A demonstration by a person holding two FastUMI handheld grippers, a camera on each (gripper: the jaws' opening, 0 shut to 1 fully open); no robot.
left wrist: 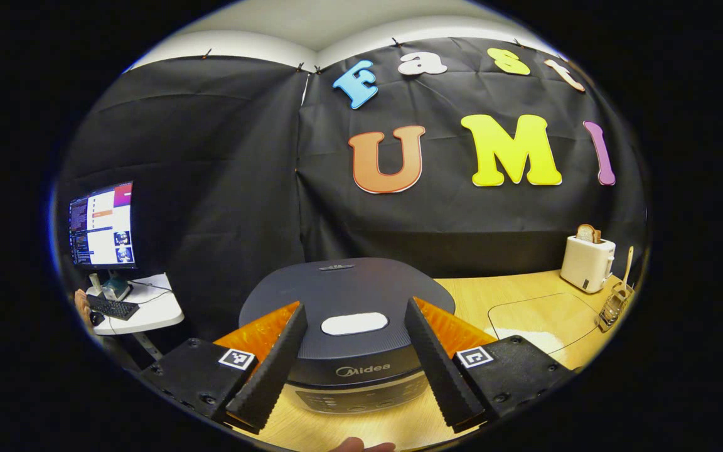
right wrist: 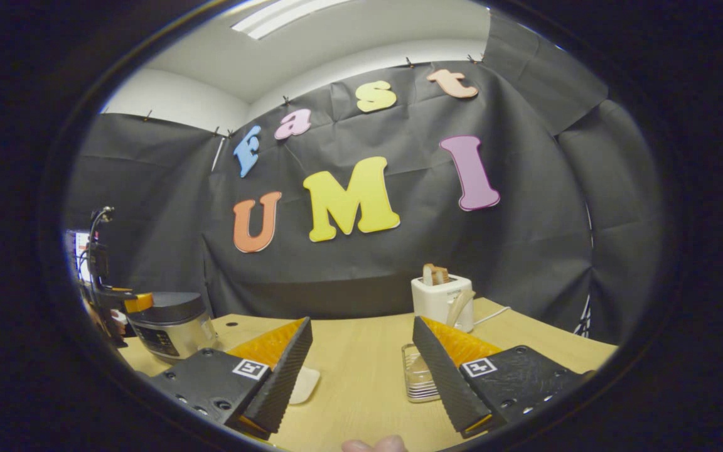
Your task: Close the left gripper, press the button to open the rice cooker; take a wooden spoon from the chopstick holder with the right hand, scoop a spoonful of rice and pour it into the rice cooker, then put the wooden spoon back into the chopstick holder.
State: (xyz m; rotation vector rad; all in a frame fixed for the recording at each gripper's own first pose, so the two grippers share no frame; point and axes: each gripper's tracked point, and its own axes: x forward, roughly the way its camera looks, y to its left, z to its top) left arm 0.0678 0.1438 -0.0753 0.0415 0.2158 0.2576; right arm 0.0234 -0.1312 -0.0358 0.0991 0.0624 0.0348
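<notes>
The dark grey rice cooker point(left wrist: 349, 295) stands shut right in front of my left gripper point(left wrist: 355, 307), its pale oval lid button point(left wrist: 354, 323) lying between the two spread fingers; this gripper is open and holds nothing. At the far right the chopstick holder point(left wrist: 614, 304) carries the upright wooden spoon point(left wrist: 629, 260). In the right gripper view, my right gripper point(right wrist: 361, 323) is open over the table, with the clear chopstick holder point(right wrist: 418, 373) partly behind its right finger and the spoon point(right wrist: 459, 307) leaning up from it. The cooker point(right wrist: 170, 323) sits far left.
A white toaster point(left wrist: 586, 262) with bread stands at the back right of the wooden table point(left wrist: 462, 295). A clear tray point(left wrist: 543, 314) holds a heap of white rice point(left wrist: 534, 339). A monitor point(left wrist: 103, 225) and keyboard sit on a side table at the left.
</notes>
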